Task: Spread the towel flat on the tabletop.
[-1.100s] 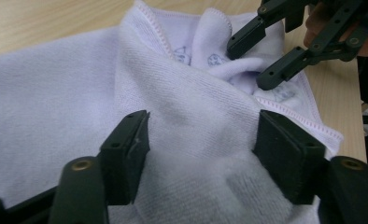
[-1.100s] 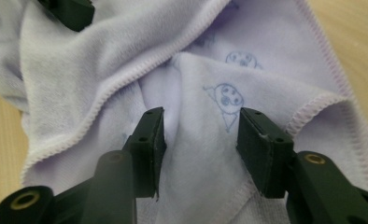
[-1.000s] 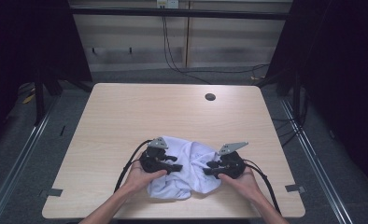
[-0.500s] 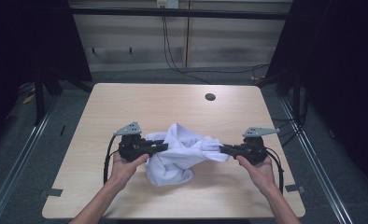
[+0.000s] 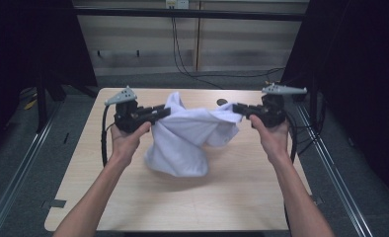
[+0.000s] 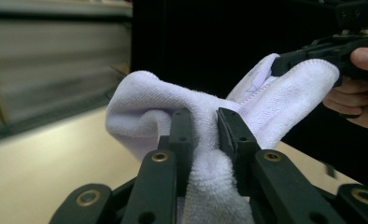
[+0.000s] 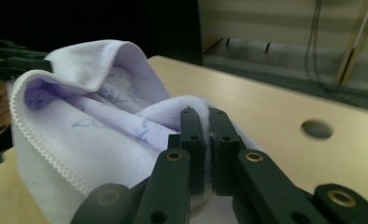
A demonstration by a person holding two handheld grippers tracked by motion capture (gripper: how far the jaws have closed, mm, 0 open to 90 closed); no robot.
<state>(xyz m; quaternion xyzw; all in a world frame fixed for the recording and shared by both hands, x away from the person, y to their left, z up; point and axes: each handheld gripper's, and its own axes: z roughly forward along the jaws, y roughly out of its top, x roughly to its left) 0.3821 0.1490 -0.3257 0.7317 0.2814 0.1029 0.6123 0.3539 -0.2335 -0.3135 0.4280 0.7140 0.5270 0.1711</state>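
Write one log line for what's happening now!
left gripper: shut on towel | right gripper: shut on towel | towel: hanging between them above table

Towel [image 5: 182,143] hides desk [image 5: 242,197] middle; its lower edge is blurred; elbows cut off by the bottom edge.

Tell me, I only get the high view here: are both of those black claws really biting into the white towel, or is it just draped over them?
Observer: Biting. The left gripper has a thick bunch of the white towel squeezed between its jaws.
Operator: And the other claw?
Observer: The right gripper is clamped nearly flat on a thin fold of the towel.
Operator: Is the towel plain white?
Observer: Not quite. The right gripper view shows faint bluish drawings on its inner face, and a stitched hem along the edge.
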